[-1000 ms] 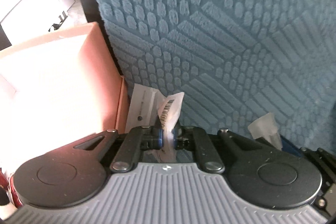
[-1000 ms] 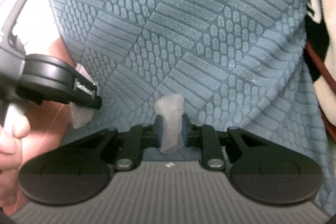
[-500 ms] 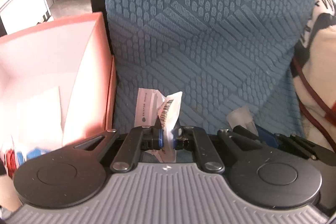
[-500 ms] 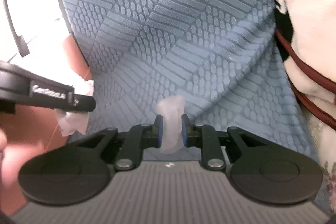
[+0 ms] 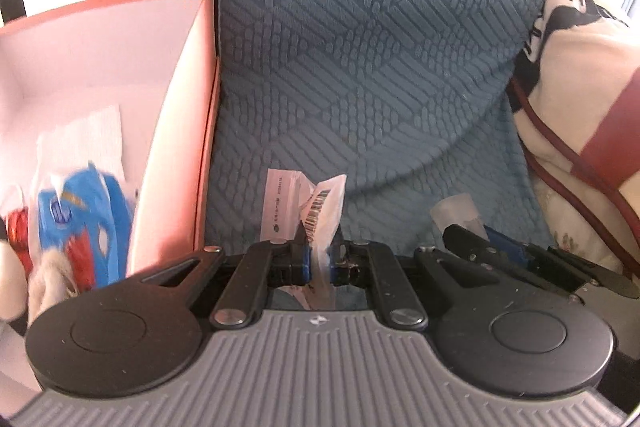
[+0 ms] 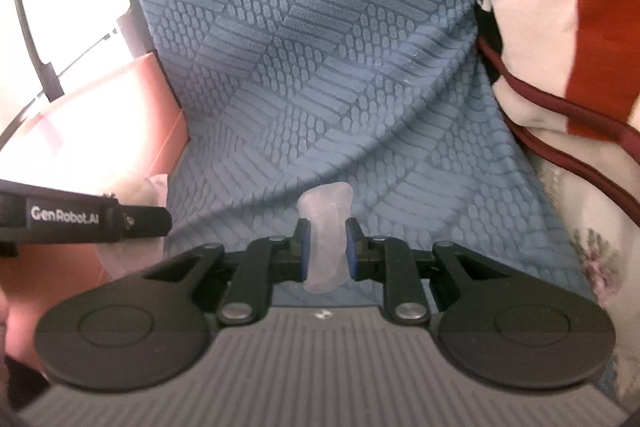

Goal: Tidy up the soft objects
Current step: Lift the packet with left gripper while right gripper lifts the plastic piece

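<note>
Blue cushion (image 5: 380, 59) beside pink box (image 5: 200, 107) (touching), cream pillow (image 5: 580, 87) right

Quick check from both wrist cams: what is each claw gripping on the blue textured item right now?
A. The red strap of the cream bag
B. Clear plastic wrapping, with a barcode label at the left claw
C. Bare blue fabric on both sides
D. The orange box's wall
B: the left claw pinches crumpled clear plastic wrapping bearing a barcode, and the right claw is shut on the same kind of translucent film over the blue textured item.

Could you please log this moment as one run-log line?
left gripper: shut on plastic wrap | right gripper: shut on plastic wrap | load: blue cushion | beside: pink box
</note>
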